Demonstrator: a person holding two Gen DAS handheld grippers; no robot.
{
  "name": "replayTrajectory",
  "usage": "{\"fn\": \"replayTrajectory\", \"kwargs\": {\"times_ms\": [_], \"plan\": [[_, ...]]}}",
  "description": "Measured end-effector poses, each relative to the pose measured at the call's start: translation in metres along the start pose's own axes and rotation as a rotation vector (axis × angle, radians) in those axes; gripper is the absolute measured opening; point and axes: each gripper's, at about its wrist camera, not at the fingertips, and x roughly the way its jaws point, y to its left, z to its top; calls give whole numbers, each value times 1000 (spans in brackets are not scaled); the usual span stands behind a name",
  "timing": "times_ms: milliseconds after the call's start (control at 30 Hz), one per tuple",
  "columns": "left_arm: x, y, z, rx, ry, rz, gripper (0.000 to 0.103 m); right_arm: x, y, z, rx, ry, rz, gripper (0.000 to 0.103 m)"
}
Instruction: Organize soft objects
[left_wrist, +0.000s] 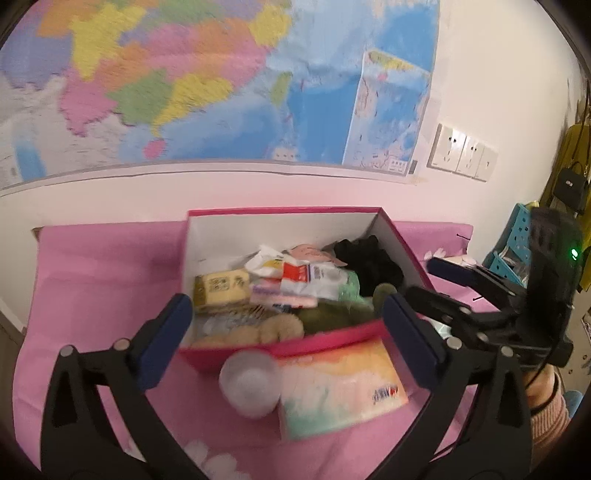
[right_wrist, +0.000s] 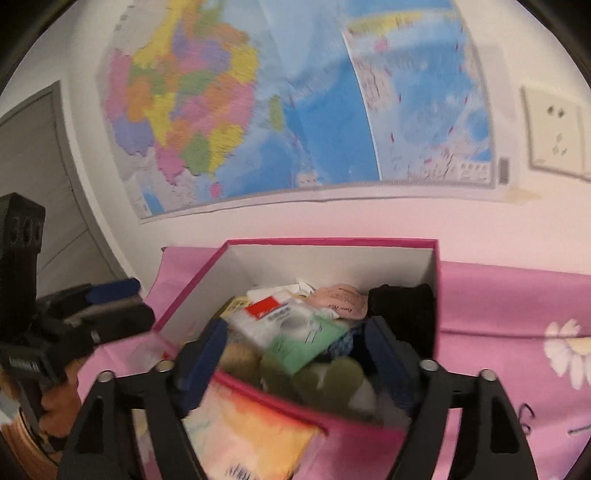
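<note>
A pink open box (left_wrist: 332, 334) sits on the pink cloth, holding tissue packs, a yellow pack (left_wrist: 221, 290), black cloth (left_wrist: 373, 258), green plush (left_wrist: 332, 314) and beige puffs. A rainbow-coloured tissue pack (left_wrist: 340, 387) and a clear plastic cup (left_wrist: 249, 382) lie in front of the box. My left gripper (left_wrist: 288, 332) is open and empty above them. My right gripper (right_wrist: 295, 354) is open and empty over the box's near edge (right_wrist: 295, 410), above the green plush (right_wrist: 325, 376). The right gripper also shows in the left wrist view (left_wrist: 439, 280).
The pink floral cloth (right_wrist: 517, 314) covers the table against a white wall with a large map (left_wrist: 184, 81). Wall sockets (left_wrist: 461, 153) are at right. A teal crate (left_wrist: 517, 236) and hanging bags stand at far right. White cotton pads (left_wrist: 218, 461) lie near the front.
</note>
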Motion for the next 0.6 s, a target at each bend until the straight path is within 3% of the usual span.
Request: {"fn": "replayTrajectory", "kwargs": {"times_ms": [200, 400, 600], "plan": [[-28, 4, -35, -28, -5, 50, 103, -43, 24, -36, -73, -57, -96, 101], [-43, -2, -68, -15, 14, 120, 103, -59, 45, -73, -105, -48, -148, 101], [-49, -7, -90, -17, 40, 134, 103, -71, 60, -97, -100, -19, -160, 102]]}}
